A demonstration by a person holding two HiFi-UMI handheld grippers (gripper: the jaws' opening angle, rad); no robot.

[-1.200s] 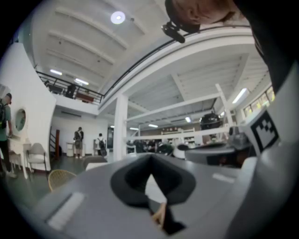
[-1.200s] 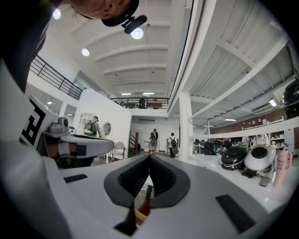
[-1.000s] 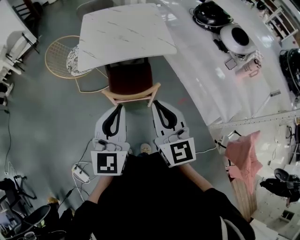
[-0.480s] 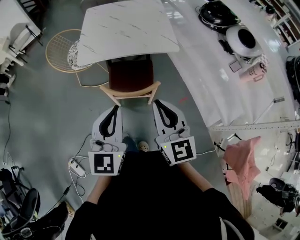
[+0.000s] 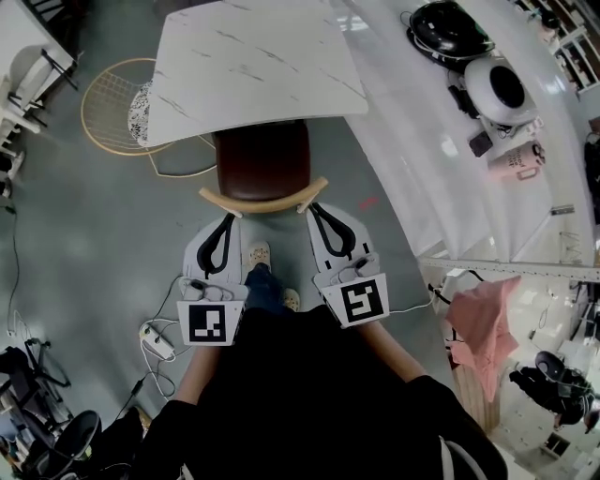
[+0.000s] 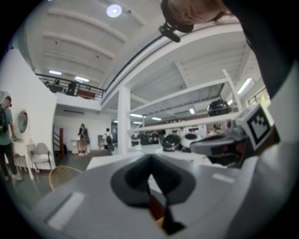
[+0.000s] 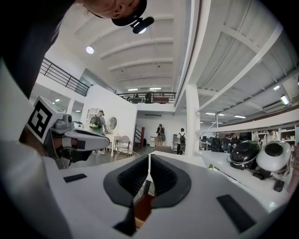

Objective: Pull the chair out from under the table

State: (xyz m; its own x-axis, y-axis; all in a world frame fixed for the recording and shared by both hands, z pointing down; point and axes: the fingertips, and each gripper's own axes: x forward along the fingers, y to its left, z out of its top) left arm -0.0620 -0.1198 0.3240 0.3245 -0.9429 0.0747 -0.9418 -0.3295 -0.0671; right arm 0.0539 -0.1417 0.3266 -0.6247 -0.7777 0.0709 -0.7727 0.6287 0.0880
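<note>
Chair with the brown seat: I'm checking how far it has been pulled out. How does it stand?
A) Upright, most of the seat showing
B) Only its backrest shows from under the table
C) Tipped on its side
A: in the head view the chair stands upright, most of its seat showing, its far edge at the near edge of the marble table.

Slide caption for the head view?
Left claw and right claw, both shut, at the chair backrest; seat partly under the marble table.

Grey floor (image 5: 84, 234) underfoot, wire chair (image 5: 103, 112) toward its far left edge. Long white counter (image 5: 412, 141) down the right side. Overhead, white beams (image 7: 140, 49), round lamp (image 6: 114, 10), railed balcony (image 6: 74, 86) above white wall (image 6: 28, 93).
</note>
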